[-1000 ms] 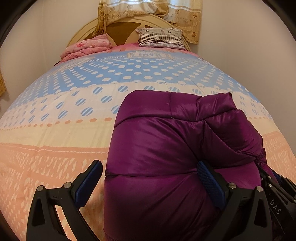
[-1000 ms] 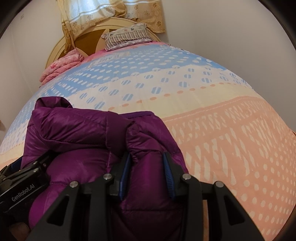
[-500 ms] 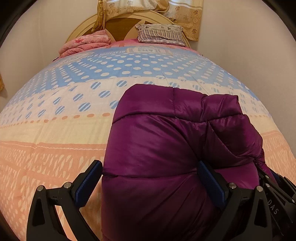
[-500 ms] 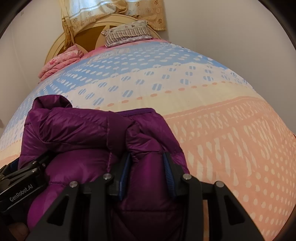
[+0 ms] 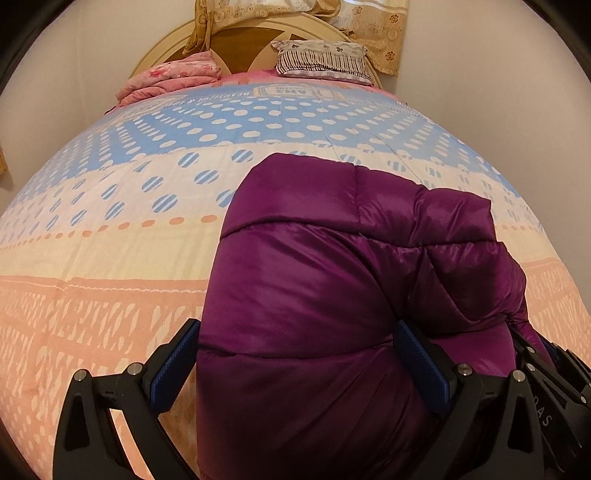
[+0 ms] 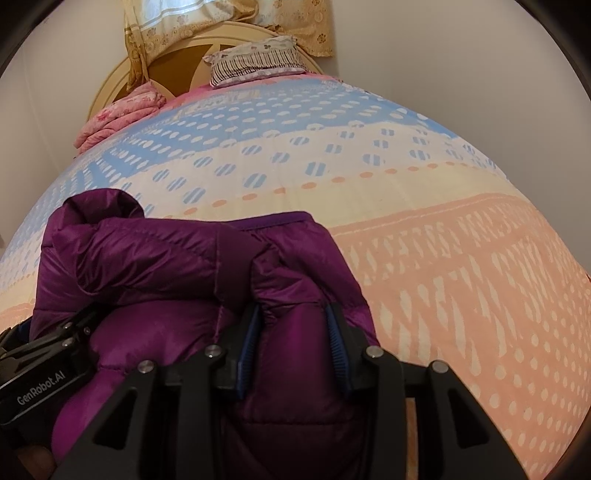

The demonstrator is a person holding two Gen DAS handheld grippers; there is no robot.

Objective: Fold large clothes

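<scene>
Nearest the left gripper (image 5: 301,369), its blue ribbed pads stand wide apart with the thick, glossy bulk of the purple puffer jacket (image 5: 332,302) bulging between them; the right pad presses into the fabric while the left pad sits just beside the jacket's edge, so it straddles the bundle with its jaws spread. The right gripper (image 6: 293,350) has its pads drawn close, pinching a puffy quilted fold of the same jacket (image 6: 177,266). The jacket is slick, shiny nylon with stitched horizontal baffles, bunched into a rounded mound on the near part of the bedspread (image 5: 92,258). The right wrist view alone shows the jacket's rumpled collar end and the left gripper's labelled body; the left wrist view shows the smooth broad panel. Farther ahead, the soft dotted spread runs from peach to cream to blue. Beyond it lie a folded pink blanket (image 5: 170,75), a striped pillow (image 5: 321,61), a curved wooden headboard (image 5: 243,35) and patterned curtains (image 5: 384,33).
</scene>
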